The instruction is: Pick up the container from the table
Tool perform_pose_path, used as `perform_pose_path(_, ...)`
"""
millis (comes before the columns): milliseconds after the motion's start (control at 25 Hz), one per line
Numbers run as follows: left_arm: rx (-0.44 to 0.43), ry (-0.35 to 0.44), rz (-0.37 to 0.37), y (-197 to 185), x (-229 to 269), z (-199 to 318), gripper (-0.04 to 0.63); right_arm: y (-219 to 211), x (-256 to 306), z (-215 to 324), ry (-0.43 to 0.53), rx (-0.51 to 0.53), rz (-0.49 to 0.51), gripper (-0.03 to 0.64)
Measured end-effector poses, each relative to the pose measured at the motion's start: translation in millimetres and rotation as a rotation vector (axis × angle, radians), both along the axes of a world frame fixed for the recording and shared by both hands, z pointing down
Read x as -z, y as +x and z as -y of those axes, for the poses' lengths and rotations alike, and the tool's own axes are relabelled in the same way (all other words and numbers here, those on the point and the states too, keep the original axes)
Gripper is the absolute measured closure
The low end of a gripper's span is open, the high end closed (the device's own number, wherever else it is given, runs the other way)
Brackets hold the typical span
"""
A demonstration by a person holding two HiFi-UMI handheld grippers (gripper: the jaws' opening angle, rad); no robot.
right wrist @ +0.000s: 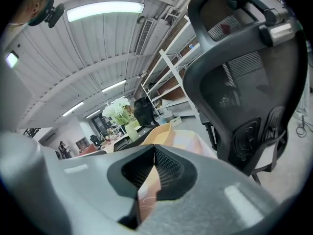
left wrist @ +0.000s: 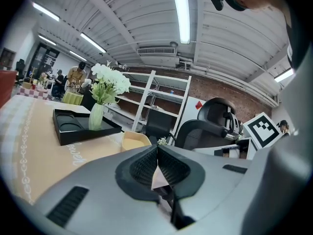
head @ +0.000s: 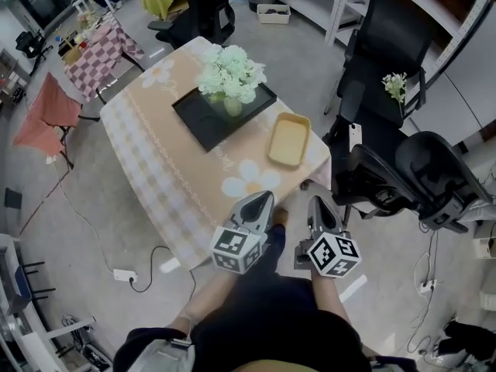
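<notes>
The container (head: 289, 139) is a shallow yellow tray lying empty on the right part of the cloth-covered table (head: 167, 169), near its front right corner. Both grippers hang off the table's near edge, short of the container. My left gripper (head: 265, 197) is shut with nothing in it, its tips just past the table corner. My right gripper (head: 318, 202) is also shut and empty, beside the corner. In the left gripper view the container (left wrist: 134, 140) lies ahead beyond the shut left gripper (left wrist: 157, 149). In the right gripper view the container (right wrist: 162, 132) shows just above the shut right gripper (right wrist: 155, 151).
A black tray (head: 221, 113) with a vase of white flowers (head: 230, 77) stands mid-table, left of the container. Black office chairs (head: 411, 173) crowd the right side, one looming close (right wrist: 244, 77). A power strip (head: 124, 274) and cable lie on the floor at left.
</notes>
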State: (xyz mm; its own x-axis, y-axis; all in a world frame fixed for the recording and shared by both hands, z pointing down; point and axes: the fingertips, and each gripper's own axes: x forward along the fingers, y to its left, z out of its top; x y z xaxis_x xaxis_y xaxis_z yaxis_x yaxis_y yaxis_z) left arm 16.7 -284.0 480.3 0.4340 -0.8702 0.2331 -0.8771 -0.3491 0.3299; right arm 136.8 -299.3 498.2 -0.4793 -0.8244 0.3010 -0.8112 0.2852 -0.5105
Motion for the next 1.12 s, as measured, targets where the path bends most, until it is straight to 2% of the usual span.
perform_pose_path(1120,0.177,-0.020,-0.015,-28,-5,116,0.586,-21,-17,127,-0.058,0.150,-0.054,0.612)
